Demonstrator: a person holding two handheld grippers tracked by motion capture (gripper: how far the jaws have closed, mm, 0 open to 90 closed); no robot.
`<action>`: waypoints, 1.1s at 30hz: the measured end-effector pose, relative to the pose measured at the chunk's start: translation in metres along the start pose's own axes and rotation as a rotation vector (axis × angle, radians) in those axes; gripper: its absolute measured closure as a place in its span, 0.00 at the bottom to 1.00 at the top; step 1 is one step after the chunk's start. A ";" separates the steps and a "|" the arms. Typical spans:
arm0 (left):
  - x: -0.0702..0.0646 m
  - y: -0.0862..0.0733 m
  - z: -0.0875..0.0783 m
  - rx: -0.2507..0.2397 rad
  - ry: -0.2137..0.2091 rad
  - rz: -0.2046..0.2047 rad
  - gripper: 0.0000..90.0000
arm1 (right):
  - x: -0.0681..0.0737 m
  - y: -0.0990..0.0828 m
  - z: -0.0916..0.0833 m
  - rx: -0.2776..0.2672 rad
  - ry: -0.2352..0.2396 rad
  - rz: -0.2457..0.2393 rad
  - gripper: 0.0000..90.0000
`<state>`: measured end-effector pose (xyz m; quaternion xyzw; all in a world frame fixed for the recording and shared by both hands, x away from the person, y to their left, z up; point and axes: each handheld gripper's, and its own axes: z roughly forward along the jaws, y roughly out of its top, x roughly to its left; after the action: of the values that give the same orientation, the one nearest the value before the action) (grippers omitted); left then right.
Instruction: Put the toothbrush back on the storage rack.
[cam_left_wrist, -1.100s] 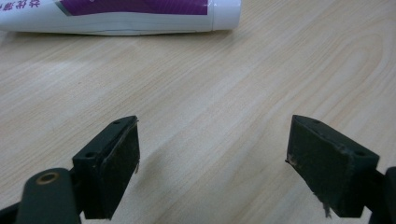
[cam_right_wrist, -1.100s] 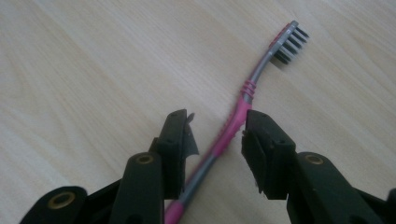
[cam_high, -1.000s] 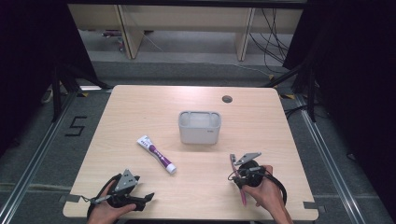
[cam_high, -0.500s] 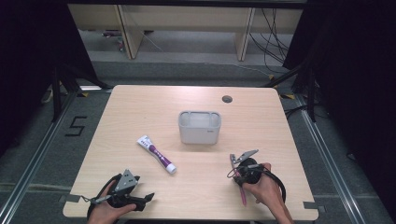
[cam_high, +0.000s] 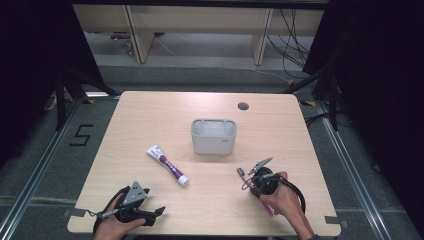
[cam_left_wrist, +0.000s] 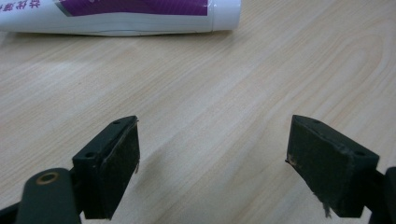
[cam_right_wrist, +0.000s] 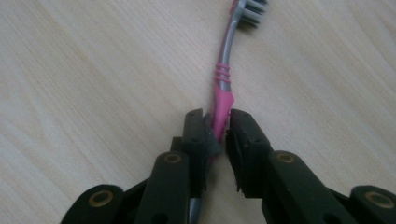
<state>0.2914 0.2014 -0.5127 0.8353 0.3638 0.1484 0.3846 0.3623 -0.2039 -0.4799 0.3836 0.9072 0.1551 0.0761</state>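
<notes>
While right tool (cam_right_wrist: 216, 128) just closed, pinching toothbrush (cam_right_wrist: 223, 79) | left tool (cam_left_wrist: 212, 172) wide, empty

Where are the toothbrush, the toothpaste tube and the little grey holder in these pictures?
toothbrush (cam_right_wrist: 223, 84): right gripper view, on its pink and grey neck, past the jaws.
toothpaste tube (cam_high: 167, 164): high view, on the purple middle of its body.
grey holder (cam_high: 213, 145): high view, on its front wall.
</notes>
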 end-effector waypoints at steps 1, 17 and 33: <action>0.000 0.000 0.000 0.003 -0.002 0.002 0.19 | -0.003 0.001 0.001 -0.008 0.002 -0.044 0.87; 0.000 0.000 0.000 0.002 -0.005 0.004 0.19 | -0.006 0.017 0.002 0.115 0.013 -0.101 0.91; 0.000 0.000 0.001 0.000 -0.008 0.006 0.19 | -0.007 0.019 0.000 0.165 0.000 -0.218 0.92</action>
<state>0.2915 0.2008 -0.5131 0.8370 0.3595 0.1463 0.3858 0.3801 -0.1961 -0.4730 0.2877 0.9532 0.0708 0.0606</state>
